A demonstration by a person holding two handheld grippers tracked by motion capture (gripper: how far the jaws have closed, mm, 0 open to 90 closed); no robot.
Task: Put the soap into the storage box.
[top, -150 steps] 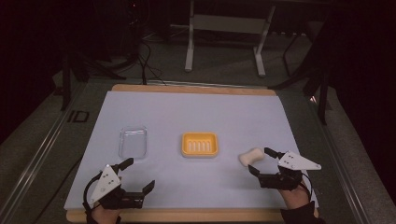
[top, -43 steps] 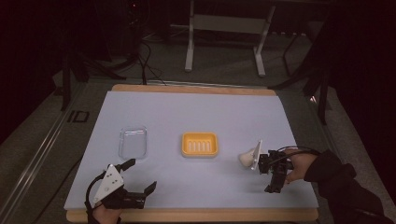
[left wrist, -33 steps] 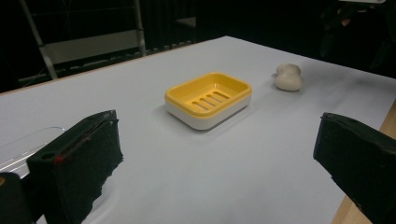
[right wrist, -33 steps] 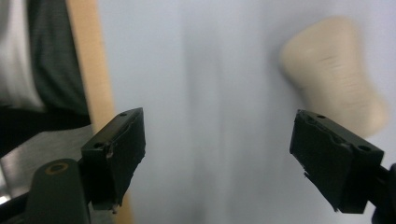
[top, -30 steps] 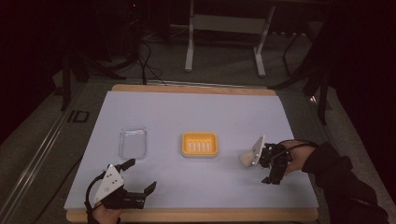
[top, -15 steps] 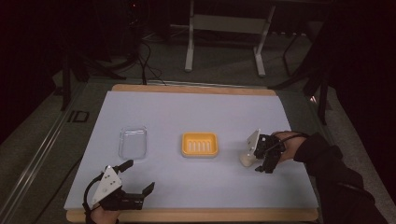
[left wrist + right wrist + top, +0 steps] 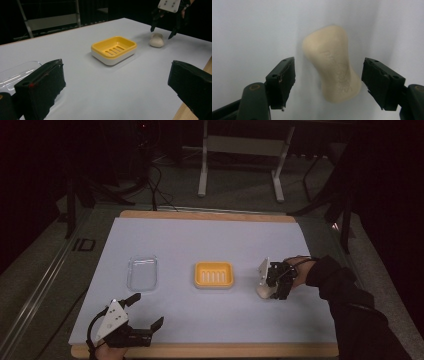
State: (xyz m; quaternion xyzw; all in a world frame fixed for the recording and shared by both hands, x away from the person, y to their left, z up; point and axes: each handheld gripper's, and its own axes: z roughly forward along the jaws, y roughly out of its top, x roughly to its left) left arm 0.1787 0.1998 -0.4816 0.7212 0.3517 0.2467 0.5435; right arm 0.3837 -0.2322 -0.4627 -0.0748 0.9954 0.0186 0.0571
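Closing on the soap bar (image 7: 332, 63) is the step in hand: your right gripper (image 7: 328, 80) points down over it, jaws partly open and just now narrowing, one to each side of the bar with a gap left on both, so nothing is gripped. The bar lies flat on the white table cover (image 7: 200, 240), right of the yellow soap dish (image 7: 214, 274) and apart from it.

Expect these faults:
- One pad meeting the bar first would push it sideways on the smooth cover. Centre the jaws before closing.
- The bar is waisted and rounded; a grip on its wide end could squeeze it out. Close across the narrow middle.
- Pads set too high would catch only the top edge.

The slotted yellow dish holds nothing. The clear tray (image 7: 142, 272) to its left also looks empty.

Your left gripper (image 7: 117, 87) rests at the near edge, jaws wide apart, holding nothing.
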